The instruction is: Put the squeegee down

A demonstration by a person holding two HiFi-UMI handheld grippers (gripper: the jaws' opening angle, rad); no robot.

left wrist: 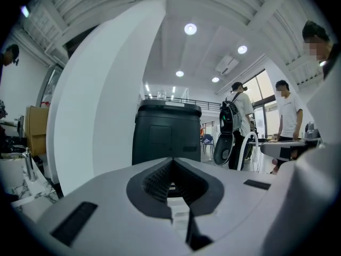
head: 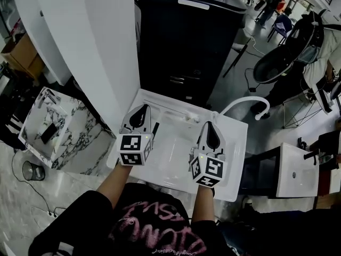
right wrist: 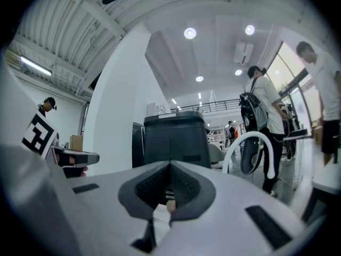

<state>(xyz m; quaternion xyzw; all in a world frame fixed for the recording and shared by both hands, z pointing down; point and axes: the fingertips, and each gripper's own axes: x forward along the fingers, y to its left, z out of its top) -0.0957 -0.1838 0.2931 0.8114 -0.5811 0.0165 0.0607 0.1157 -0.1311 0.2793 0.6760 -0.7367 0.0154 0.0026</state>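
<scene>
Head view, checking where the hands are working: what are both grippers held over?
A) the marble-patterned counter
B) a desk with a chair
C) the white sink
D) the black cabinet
C: the left gripper and the right gripper are both above the white sink, near its curved faucet.

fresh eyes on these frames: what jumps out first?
The left gripper and right gripper, each with a marker cube and jaws together, are held side by side over a white sink at the centre of the head view. A tall black machine stands right behind the sink. A curved white faucet arches at its far right corner.
</scene>
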